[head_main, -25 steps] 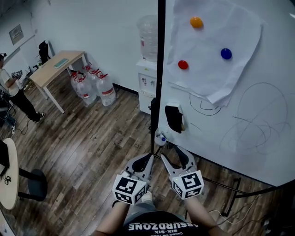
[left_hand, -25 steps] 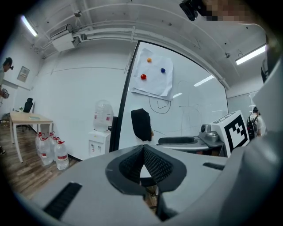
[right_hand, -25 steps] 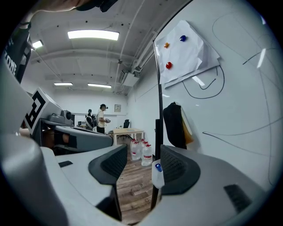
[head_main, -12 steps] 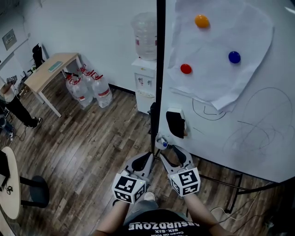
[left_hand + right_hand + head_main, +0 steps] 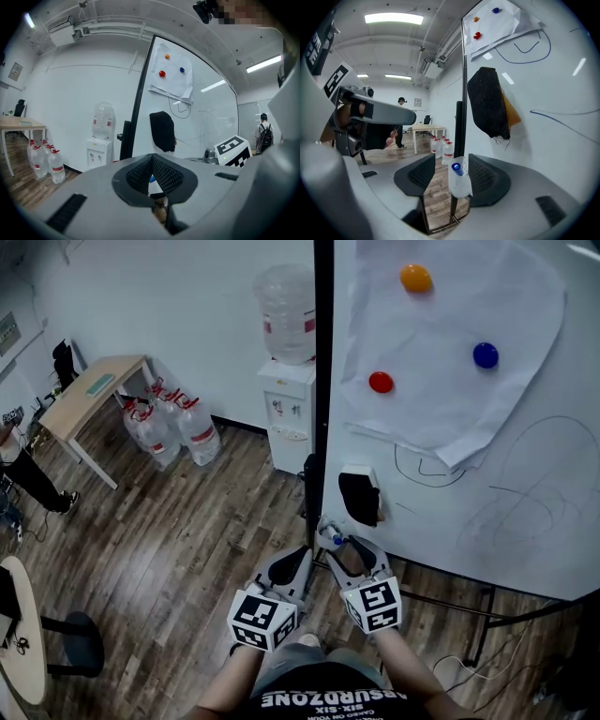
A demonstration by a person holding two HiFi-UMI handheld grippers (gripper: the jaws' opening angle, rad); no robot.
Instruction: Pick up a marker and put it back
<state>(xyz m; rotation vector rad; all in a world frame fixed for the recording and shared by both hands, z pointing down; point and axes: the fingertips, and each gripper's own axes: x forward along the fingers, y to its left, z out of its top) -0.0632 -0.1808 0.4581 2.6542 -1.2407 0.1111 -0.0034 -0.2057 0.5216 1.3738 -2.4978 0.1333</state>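
Right gripper (image 5: pixel 345 549), spread, faces the marker (image 5: pixel 456 168) end-on, just ahead between its jaws; left gripper (image 5: pixel 292 568), pressed together, sits farther off.

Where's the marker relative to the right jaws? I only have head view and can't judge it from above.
Observer: In the right gripper view, the right gripper has its jaws apart. The marker, blue end toward the camera, stands in its white holder in the gap between them, nearer the right-hand pad. It's not clamped: floor shows between the holder and the other pad.
Operator: Left gripper doing anything?
Observer: The left gripper view shows the left gripper with its jaws together and nothing gripped between them.
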